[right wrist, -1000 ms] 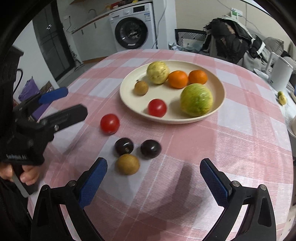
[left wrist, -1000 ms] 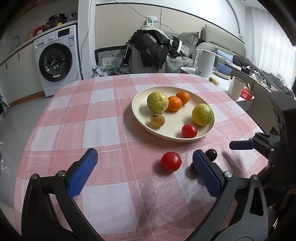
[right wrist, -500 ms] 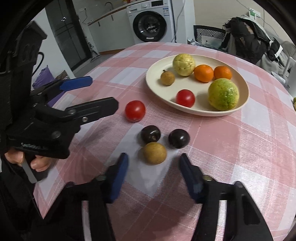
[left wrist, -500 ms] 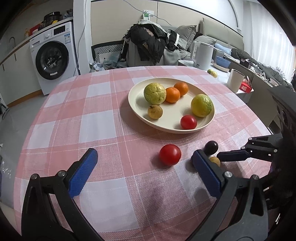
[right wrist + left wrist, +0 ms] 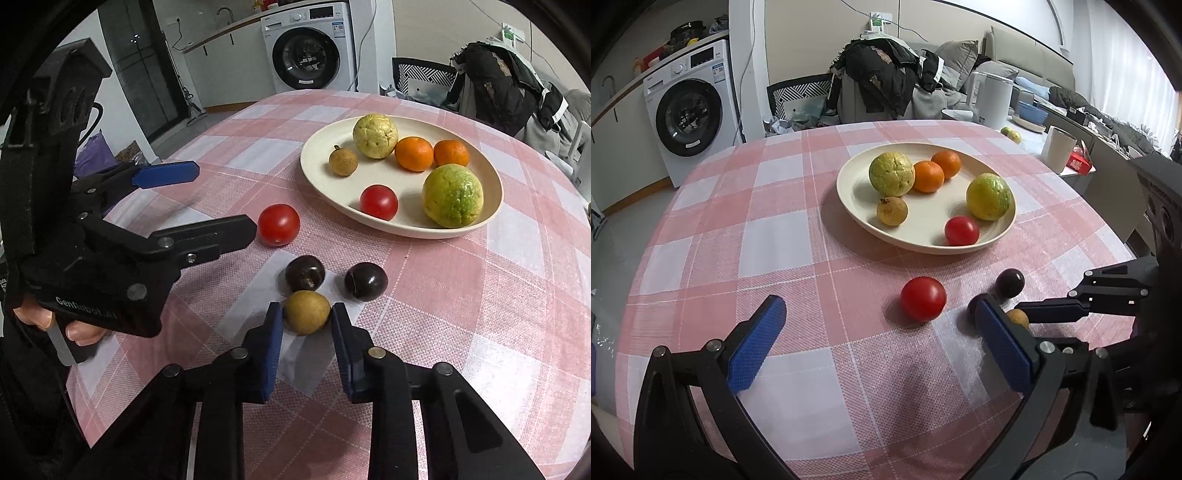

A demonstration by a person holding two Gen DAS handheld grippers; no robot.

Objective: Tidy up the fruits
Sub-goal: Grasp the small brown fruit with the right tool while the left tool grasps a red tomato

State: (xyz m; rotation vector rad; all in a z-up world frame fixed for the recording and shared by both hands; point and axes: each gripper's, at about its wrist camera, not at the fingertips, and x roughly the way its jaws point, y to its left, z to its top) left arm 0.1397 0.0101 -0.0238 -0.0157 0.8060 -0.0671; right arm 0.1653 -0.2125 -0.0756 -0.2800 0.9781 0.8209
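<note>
A cream plate (image 5: 491,218) (image 5: 849,199) holds two green-yellow fruits, two oranges, a small brown fruit and a red tomato (image 5: 378,202). On the pink checked cloth lie a loose tomato (image 5: 278,224) (image 5: 923,298), two dark plums (image 5: 305,273) (image 5: 365,280) and a small brown fruit (image 5: 306,312) (image 5: 1018,317). My right gripper (image 5: 307,319) has its jaws closed around the small brown fruit on the cloth, pads touching its sides. My left gripper (image 5: 879,332) is open and empty, just short of the loose tomato; it also shows in the right wrist view (image 5: 207,203).
The round table's edge runs close on the left and front. Beyond it stand a washing machine (image 5: 689,110), a chair piled with dark clothes (image 5: 882,81), a white kettle (image 5: 991,99) and a white cup (image 5: 1058,149) on a side surface.
My right gripper has moved forward and down and narrowed its jaws from wide open onto the small brown fruit. My left gripper stayed open and drifted slightly.
</note>
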